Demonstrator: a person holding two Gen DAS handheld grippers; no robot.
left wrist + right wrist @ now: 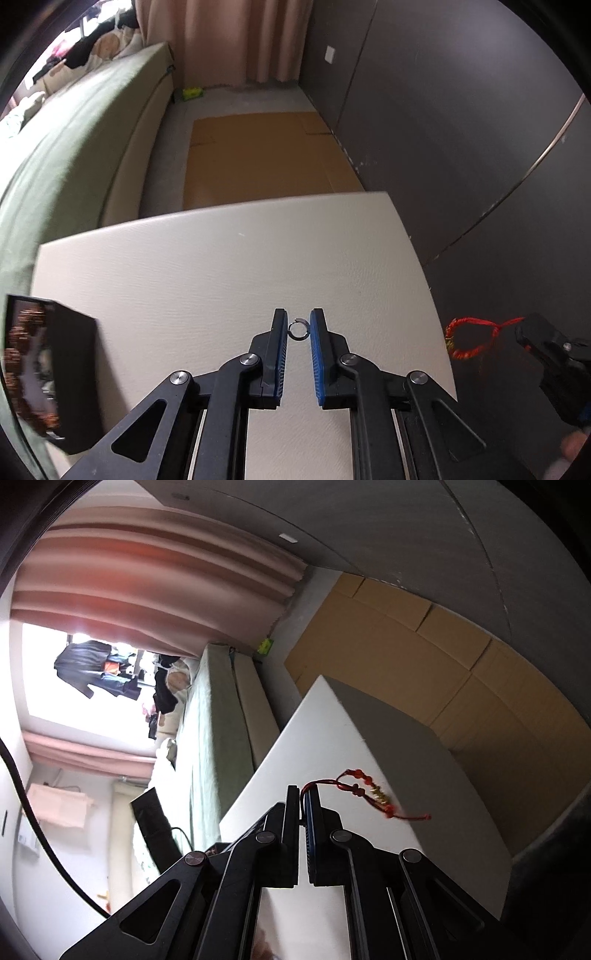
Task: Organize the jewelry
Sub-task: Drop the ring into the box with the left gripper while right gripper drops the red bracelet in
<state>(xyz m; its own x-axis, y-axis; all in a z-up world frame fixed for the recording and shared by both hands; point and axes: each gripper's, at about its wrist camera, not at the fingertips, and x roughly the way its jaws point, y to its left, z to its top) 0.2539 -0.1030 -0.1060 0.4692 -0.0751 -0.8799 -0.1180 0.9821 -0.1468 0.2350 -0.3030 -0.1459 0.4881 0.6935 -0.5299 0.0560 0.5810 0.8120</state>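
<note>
A small dark metal ring [298, 329] lies on the white table [207, 273], right between the tips of my left gripper [298, 325], whose jaws stand slightly apart on either side of it. A black jewelry box [55, 373] with brown beads inside stands at the table's left edge. My right gripper [303, 797] is shut on the cord of a red string bracelet [369, 790] with red and gold beads, held in the air beyond the table's right edge. The bracelet [469, 339] and right gripper [532, 338] also show in the left wrist view.
A green-covered bed [74, 147] runs along the left. Flattened cardboard [258, 155] lies on the floor beyond the table. A dark wall [461, 129] stands to the right. Pink curtains [236, 37] hang at the back.
</note>
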